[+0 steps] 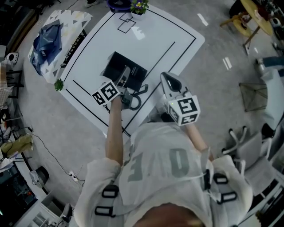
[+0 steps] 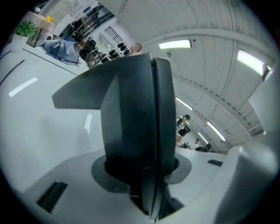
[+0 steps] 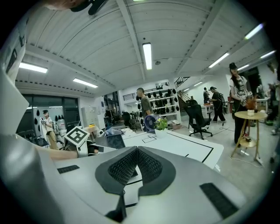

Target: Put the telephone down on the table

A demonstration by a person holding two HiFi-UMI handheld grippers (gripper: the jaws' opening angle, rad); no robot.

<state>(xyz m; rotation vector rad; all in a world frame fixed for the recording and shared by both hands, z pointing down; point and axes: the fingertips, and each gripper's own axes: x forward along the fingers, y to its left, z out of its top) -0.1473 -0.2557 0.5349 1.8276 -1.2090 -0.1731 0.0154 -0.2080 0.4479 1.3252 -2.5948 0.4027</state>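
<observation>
A person in a pale top stands at the near edge of a white table point(image 1: 168, 40) marked with black lines, seen from above, with a pair of tongs in each hand.

The left gripper point(image 1: 124, 76) reaches over the near part of the table. Its jaws are clamped on a dark telephone point(image 2: 131, 113), which fills the gap between them. The telephone's long axis runs straight out along the jaws, away from the person and towards the table's middle. The tabletop lies close along one side of it. No view shows whether it already touches the surface.

The right gripper point(image 3: 136, 152) hangs just off the table's near edge, to the right of the left one. Its ridged pads are pressed together at the tips with nothing between them.

Just beyond the left gripper, a flat black box point(image 1: 116, 66) lies on the table, probably the telephone's base. What looks like a dark looping cord point(image 1: 136, 103) sits beside the left hand.

At the table's far end stands a small plant point(image 1: 139, 5). Off the table's left side lies a blue cloth point(image 1: 48, 42).

The telephone is already in the left tongs, so the left hand looks set to put it down; bare tabletop is right alongside.
</observation>
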